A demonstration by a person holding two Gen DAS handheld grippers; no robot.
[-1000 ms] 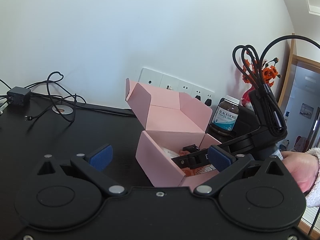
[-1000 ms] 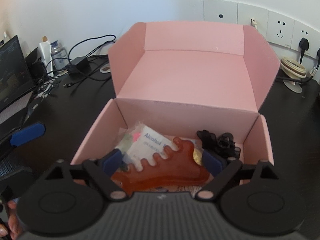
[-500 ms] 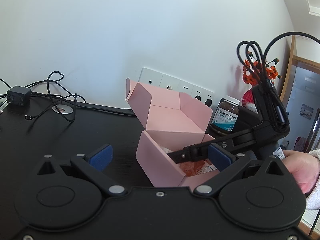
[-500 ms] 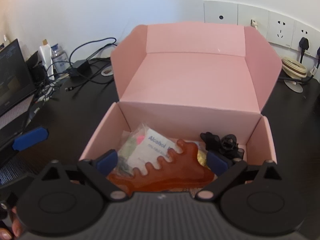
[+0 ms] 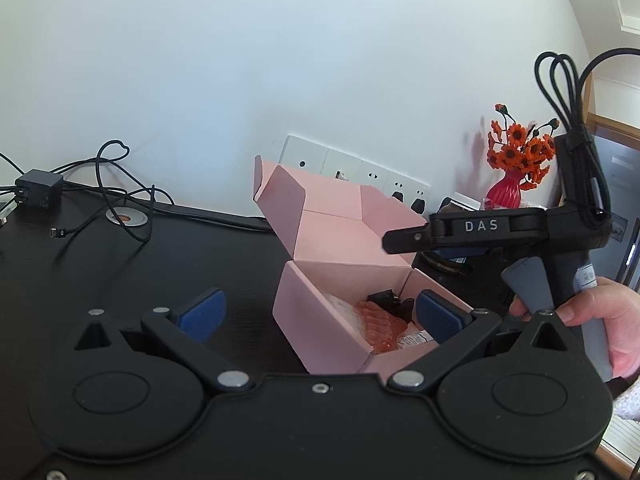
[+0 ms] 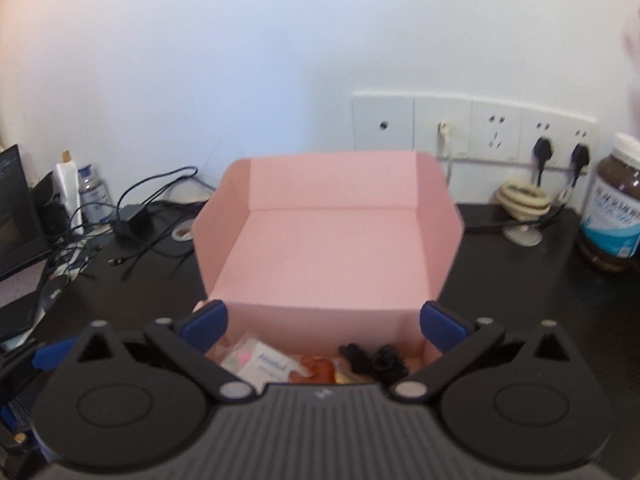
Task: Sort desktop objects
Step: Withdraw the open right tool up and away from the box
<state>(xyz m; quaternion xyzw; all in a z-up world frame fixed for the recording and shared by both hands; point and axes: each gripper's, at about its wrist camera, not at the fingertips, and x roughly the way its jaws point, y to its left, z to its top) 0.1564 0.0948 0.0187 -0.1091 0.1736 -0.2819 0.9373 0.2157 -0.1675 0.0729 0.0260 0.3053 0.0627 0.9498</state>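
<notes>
A pink cardboard box [image 5: 320, 320] stands on the black desk with its lid [image 6: 328, 248] folded back. Inside lie an orange comb-shaped tool [image 6: 318, 372], a white alcohol-pad packet [image 6: 272, 366] and black clips [image 6: 376, 360]. My right gripper [image 6: 324, 322] hovers over the box's near edge, its jaws opening wide with nothing between them. In the left wrist view one of its black fingers [image 5: 404, 236] reaches over the box from the right, with a hand [image 5: 600, 312] on the handle. My left gripper [image 5: 320, 314] is open, low in front of the box.
A brown supplement bottle [image 6: 612, 216] and a coiled cream cable [image 6: 522, 200] stand right of the box below the wall sockets. A charger with loose black cables [image 5: 38, 190] lies at the left. A red vase of orange flowers [image 5: 516, 160] is behind. A laptop [image 6: 16, 216] is far left.
My right gripper has risen out of the box and tilted up, and its jaws have spread wider. The orange tool stays lying in the box. My left gripper has not moved.
</notes>
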